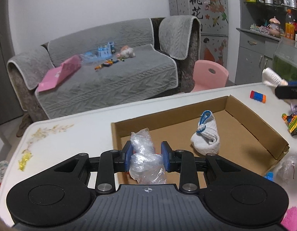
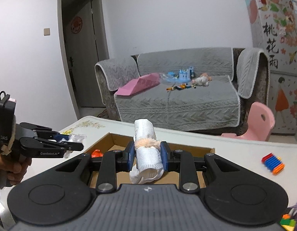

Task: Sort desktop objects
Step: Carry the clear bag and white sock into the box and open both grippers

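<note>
We logged the left gripper [image 1: 146,156] clamped on a crumpled plastic bag [image 1: 143,161] above the cardboard box [image 1: 254,132], a white sock [image 1: 206,136] inside it, right gripper [image 2: 145,156] closed on a rolled sock [image 2: 146,154], toy bricks [image 2: 272,163] on the table [image 2: 235,150].

Crumpled clear plastic bag [image 1: 144,158] held upright above near-left corner of cardboard box [image 1: 254,123]. White rolled sock [image 2: 146,150], fuzzy peach band around it, held upright over box. White sock with blue trim [image 1: 206,134] laid inside box, centre.
</note>
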Demonstrator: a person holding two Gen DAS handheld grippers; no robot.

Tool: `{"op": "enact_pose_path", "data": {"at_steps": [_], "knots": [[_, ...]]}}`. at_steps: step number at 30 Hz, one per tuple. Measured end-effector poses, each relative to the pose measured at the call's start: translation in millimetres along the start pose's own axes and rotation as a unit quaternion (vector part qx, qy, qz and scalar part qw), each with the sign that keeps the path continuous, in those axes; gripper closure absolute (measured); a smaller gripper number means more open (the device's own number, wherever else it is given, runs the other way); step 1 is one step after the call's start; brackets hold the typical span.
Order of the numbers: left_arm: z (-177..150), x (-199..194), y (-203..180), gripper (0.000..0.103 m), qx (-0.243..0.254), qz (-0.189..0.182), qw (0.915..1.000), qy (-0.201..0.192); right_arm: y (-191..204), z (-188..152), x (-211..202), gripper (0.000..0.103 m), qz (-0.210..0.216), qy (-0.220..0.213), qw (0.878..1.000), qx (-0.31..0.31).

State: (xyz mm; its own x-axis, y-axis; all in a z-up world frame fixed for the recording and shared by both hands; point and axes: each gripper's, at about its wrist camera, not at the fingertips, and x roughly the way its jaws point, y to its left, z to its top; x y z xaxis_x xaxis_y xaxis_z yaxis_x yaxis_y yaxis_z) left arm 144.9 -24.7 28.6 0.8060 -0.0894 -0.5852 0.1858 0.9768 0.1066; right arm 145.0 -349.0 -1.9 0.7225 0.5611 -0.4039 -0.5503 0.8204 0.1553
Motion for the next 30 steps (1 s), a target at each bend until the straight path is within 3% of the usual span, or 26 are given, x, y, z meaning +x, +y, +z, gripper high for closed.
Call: {"op": "enact_pose_path", "data": {"at_steps": [19,30], "knots": [[-9,42,-16,0.065,0.013,-0.012,0.9985,0.051,14,-6,28,0.078,-0.016,0.044,0.999,-0.018],[-20,60,-24,0.064,0.038,-0.013,0.9957,0.083,44,-22,41,0.078,-0.044,0.084,0.986,-0.136]]}}
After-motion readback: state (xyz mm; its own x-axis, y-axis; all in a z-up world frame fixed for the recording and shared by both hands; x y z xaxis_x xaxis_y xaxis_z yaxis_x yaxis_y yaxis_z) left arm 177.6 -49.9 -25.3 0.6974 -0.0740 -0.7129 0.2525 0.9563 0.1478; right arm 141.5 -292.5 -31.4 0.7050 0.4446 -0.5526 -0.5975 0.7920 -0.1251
